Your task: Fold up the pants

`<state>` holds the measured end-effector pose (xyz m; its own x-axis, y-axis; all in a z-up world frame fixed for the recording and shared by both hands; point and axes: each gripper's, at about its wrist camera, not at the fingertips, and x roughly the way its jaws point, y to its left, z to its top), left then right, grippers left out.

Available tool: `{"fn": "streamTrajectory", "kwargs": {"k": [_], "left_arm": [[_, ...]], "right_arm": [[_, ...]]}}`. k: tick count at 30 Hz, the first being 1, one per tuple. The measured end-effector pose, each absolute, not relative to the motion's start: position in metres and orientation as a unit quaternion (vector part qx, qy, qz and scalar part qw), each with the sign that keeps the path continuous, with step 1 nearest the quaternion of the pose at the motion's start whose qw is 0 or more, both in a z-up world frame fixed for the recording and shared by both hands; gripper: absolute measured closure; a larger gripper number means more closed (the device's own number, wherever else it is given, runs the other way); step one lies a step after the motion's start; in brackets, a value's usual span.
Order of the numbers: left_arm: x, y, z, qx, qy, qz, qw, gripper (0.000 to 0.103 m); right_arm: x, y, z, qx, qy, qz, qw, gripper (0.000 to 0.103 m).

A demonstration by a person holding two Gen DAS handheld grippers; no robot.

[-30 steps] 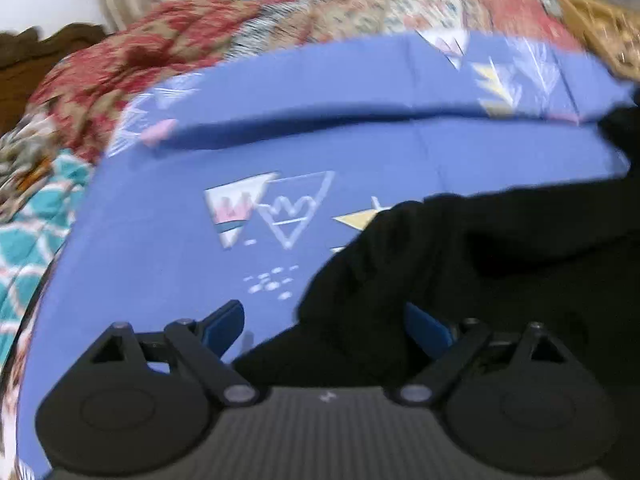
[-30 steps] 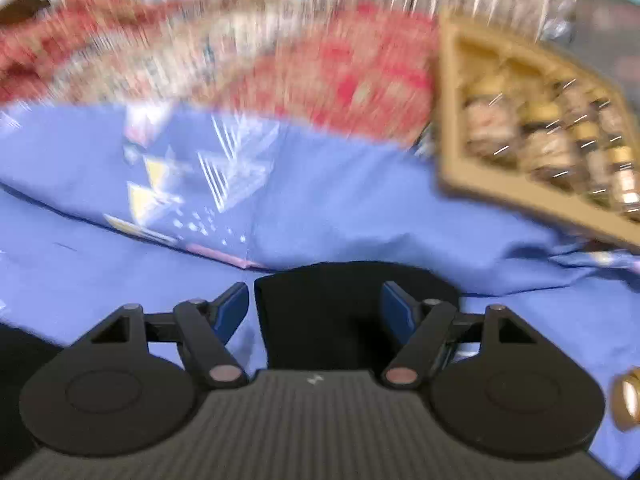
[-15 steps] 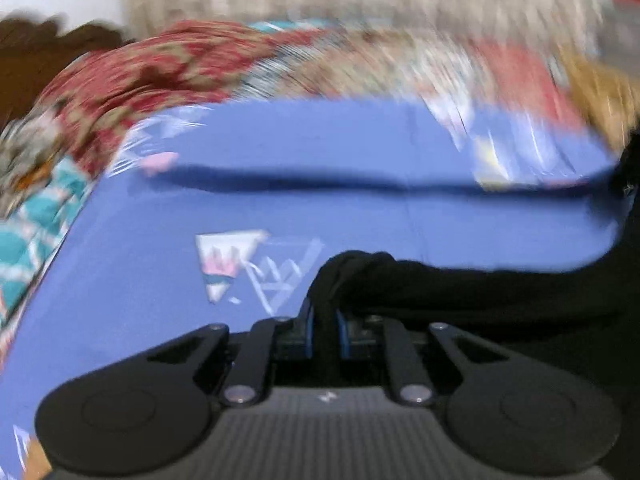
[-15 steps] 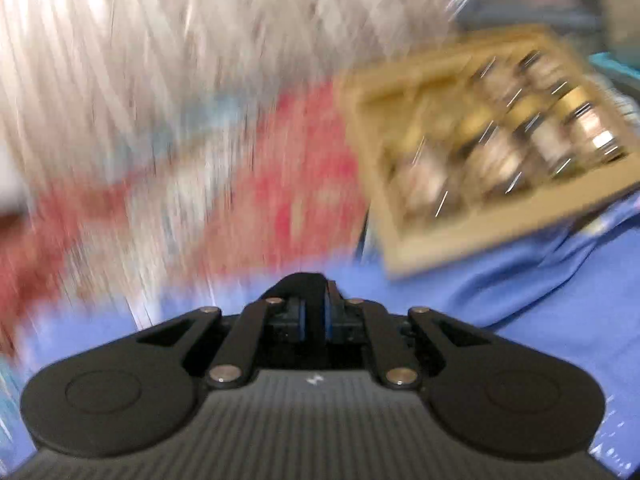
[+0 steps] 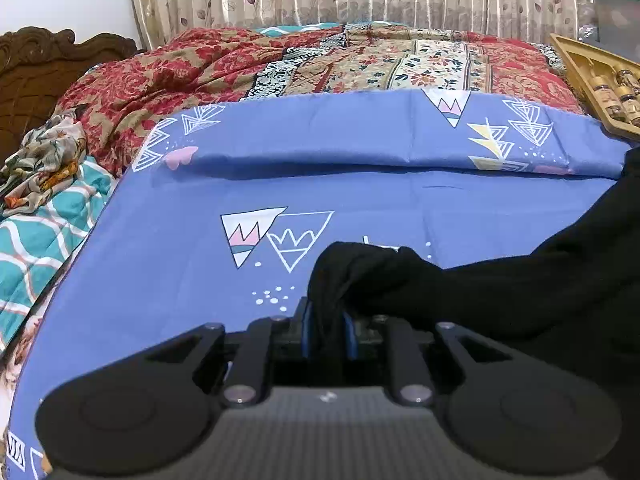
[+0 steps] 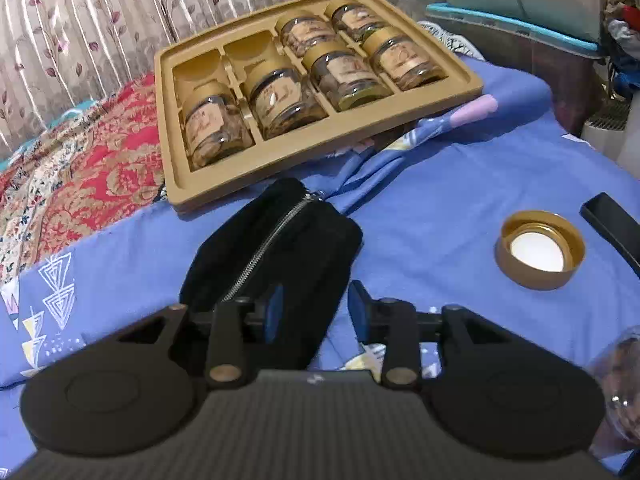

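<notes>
The black pants (image 5: 500, 292) lie on a blue patterned bedsheet (image 5: 180, 280). My left gripper (image 5: 326, 320) pinches a bunched edge of them between its blue pads, the cloth lifted off the sheet; its jaws are just starting to open. In the right wrist view a folded end of the pants (image 6: 320, 248), with a silver zipper (image 6: 268, 244) showing, rests on the sheet (image 6: 440, 200). My right gripper (image 6: 316, 312) is over it with its jaws opening. The cloth lies between them by the left pad, and the right pad is off it.
A gold tray of glass jars (image 6: 436, 56) sits just beyond the pants' end. A loose gold lid (image 6: 540, 250), a black bar (image 6: 612, 228) and a jar (image 6: 620, 380) lie to the right. A red floral quilt (image 5: 320, 64) and wooden headboard (image 5: 40, 72) are behind.
My left gripper shut on the pants' edge and raised it slightly. My right gripper shut on the other end, swung across with a roll, and now has parted its jaws.
</notes>
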<state>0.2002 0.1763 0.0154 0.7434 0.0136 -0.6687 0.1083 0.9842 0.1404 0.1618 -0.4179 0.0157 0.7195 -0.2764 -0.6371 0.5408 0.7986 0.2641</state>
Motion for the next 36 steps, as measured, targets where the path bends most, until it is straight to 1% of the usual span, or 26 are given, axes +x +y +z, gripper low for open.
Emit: {"fn": "streamTrajectory", "kwargs": {"k": [4,6,7,8,9,10,11,13,16,17,19,21,23,24,26,27,28,29,30,36], "left_arm": [[0.195,0.178,0.016,0.080,0.358,-0.025,0.930,0.086],[0.191,0.178,0.017,0.075,0.363,-0.019,0.928,0.080],[0.187,0.179,0.019,0.073,0.366,-0.015,0.928,0.069],[0.181,0.180,0.022,0.068,0.364,-0.013,0.929,0.054],[0.173,0.182,0.026,0.063,0.359,-0.011,0.931,0.046],[0.166,0.185,0.030,0.059,0.353,-0.009,0.934,0.038],[0.159,0.188,0.033,0.058,0.348,-0.009,0.936,0.034],[0.153,0.191,0.037,0.073,0.346,-0.007,0.935,0.033],[0.153,0.185,0.043,0.132,0.334,0.006,0.933,0.031],[0.153,0.182,0.046,0.140,0.328,0.003,0.934,0.028],[0.155,0.179,0.051,0.129,0.330,0.001,0.935,0.026],[0.163,0.181,0.053,0.078,0.364,-0.010,0.928,0.026],[0.174,0.194,0.052,-0.025,0.413,-0.037,0.910,0.026],[0.181,0.202,0.050,-0.087,0.431,-0.048,0.897,0.026],[0.195,0.214,0.042,-0.176,0.458,-0.051,0.870,0.026],[0.200,0.217,0.037,-0.208,0.468,-0.046,0.858,0.026],[0.206,0.219,0.033,-0.239,0.477,-0.038,0.845,0.026],[0.211,0.220,0.028,-0.260,0.481,-0.030,0.837,0.026],[0.217,0.221,0.026,-0.276,0.484,-0.025,0.830,0.026],[0.255,0.213,0.009,-0.325,0.491,0.018,0.808,0.026]], "right_arm": [[0.130,-0.401,0.031,0.241,0.296,-0.170,0.909,0.063],[0.111,-0.392,0.030,0.261,0.296,-0.126,0.910,0.063],[0.098,-0.388,0.030,0.267,0.297,-0.107,0.910,0.062],[0.084,-0.384,0.029,0.270,0.297,-0.090,0.912,0.060],[0.070,-0.380,0.028,0.268,0.298,-0.075,0.913,0.058],[0.053,-0.378,0.027,0.263,0.300,-0.063,0.915,0.054],[0.038,-0.376,0.025,0.255,0.303,-0.055,0.917,0.052],[0.026,-0.373,0.022,0.230,0.319,-0.057,0.918,0.052],[0.038,-0.372,0.029,0.205,0.330,-0.070,0.919,0.052],[0.046,-0.374,0.034,0.217,0.323,-0.073,0.918,0.051],[0.064,-0.386,0.039,0.268,0.302,-0.078,0.912,0.049],[0.088,-0.401,0.036,0.318,0.286,-0.088,0.900,0.048],[0.115,-0.418,0.027,0.355,0.274,-0.104,0.888,0.048],[0.127,-0.425,0.022,0.366,0.270,-0.113,0.883,0.048],[0.159,-0.441,0.010,0.375,0.269,-0.136,0.877,0.048],[0.174,-0.449,0.004,0.376,0.272,-0.147,0.874,0.047],[0.191,-0.457,-0.004,0.379,0.277,-0.160,0.868,0.044],[0.204,-0.463,-0.012,0.383,0.281,-0.171,0.863,0.040],[0.216,-0.468,-0.020,0.388,0.288,-0.182,0.857,0.039],[0.259,-0.475,-0.057,0.399,0.314,-0.165,0.845,0.040]]}}
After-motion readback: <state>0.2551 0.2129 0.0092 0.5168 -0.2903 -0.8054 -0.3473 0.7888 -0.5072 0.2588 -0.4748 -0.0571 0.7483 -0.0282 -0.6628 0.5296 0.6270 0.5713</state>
